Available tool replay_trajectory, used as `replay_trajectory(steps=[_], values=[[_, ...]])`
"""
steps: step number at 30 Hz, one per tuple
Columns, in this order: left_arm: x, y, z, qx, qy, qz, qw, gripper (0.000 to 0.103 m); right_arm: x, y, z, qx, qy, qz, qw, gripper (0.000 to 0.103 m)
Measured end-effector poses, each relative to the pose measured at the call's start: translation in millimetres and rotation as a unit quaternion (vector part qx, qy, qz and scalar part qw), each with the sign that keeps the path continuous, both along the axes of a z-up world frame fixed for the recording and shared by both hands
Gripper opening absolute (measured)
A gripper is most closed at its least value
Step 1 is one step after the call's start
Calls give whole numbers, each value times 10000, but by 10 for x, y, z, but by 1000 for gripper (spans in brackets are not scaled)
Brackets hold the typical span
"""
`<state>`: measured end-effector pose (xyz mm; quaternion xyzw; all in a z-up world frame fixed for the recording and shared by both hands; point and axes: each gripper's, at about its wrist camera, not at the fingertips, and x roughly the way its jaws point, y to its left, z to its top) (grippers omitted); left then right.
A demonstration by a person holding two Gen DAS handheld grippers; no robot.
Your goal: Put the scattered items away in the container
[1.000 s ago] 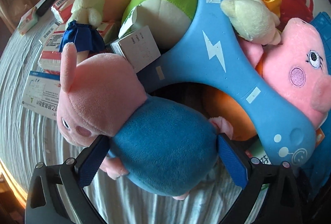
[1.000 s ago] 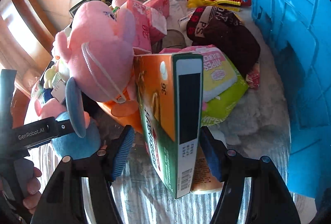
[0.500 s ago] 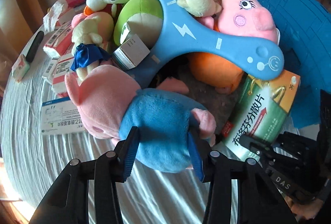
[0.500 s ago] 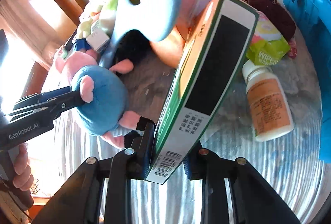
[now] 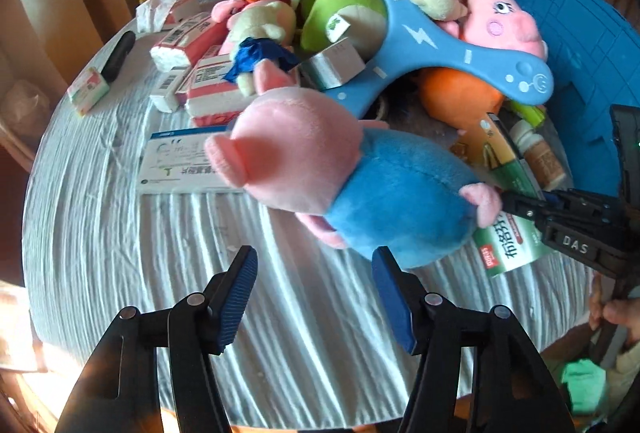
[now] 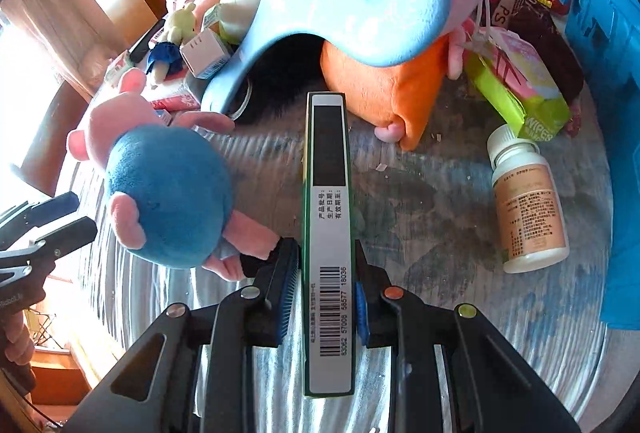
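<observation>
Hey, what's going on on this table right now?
A person with a gripper in each hand is sorting a cluttered table. The right gripper has its jaws clamped on a green and orange box, held edge-up above the cloth. The left gripper has just been opening, and its jaws now stand apart from the blue-bodied pink pig plush, which lies just ahead of them. The blue container sits at the right; the box is not in it yet.

Left gripper [image 5: 314, 299]: fingers apart, jaws just opened further, nothing pressed between them. Right gripper [image 6: 326, 295]: fingers clamped on a green box [image 6: 328, 233], held edge-up.
</observation>
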<state>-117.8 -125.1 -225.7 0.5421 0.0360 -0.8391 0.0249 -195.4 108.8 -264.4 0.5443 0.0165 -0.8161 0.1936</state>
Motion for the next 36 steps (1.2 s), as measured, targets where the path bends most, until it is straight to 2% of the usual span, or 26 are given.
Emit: replay_trajectory(steps=[3,4,5,7,9,11,13,17,20,23,25,28,30,31,33,35,36], values=[[-91,-233,-203,10,-130,424,9990,58,-2,-60,279,147,696,-79,9974,26],[-146,-274,-275,23,-167,519,9985,55,-2,-91,395,125,943,-61,9955,28],[-189,-299,-334,72,-186,577,9981,47,-5,-125,494,69,1152,-34,9933,28],[-303,-307,-443,171,-215,635,9976,38,-62,-233,594,-48,1370,190,9904,28],[-379,-252,-499,235,-201,614,9976,32,-176,-441,508,127,1262,432,9910,28],[-453,-157,-535,173,-191,497,9984,32,-312,-687,223,599,945,486,9925,28],[-540,-64,-536,79,-140,349,9993,32,-273,-715,32,675,671,523,9941,28],[-823,67,-452,-392,-83,104,9991,15,-72,-664,76,143,403,705,9966,28],[-962,25,-370,-343,-141,78,9993,13,51,-659,21,-445,-8,712,9965,28],[-927,-39,-273,-198,-193,269,9993,13,174,-702,-65,-1021,-319,730,9916,28],[-852,-50,-202,-57,-336,458,9984,18,240,-712,-65,-1096,-288,718,9910,28],[-724,-22,-17,120,-262,673,9973,39,257,-579,6,-919,-109,567,9941,28],[-663,11,170,332,33,734,9967,76,232,-457,20,-827,-78,448,9955,29],[-644,56,260,394,184,740,9963,81,216,-413,5,-829,-97,403,9957,30],[-664,219,375,396,354,558,9970,83,188,-352,-40,-804,-162,335,9961,33],[-772,380,340,246,246,355,9988,83,183,-288,-49,-796,-181,261,9963,33],[-802,443,292,150,156,421,9989,83,175,-223,-28,-766,-148,170,9968,33]])
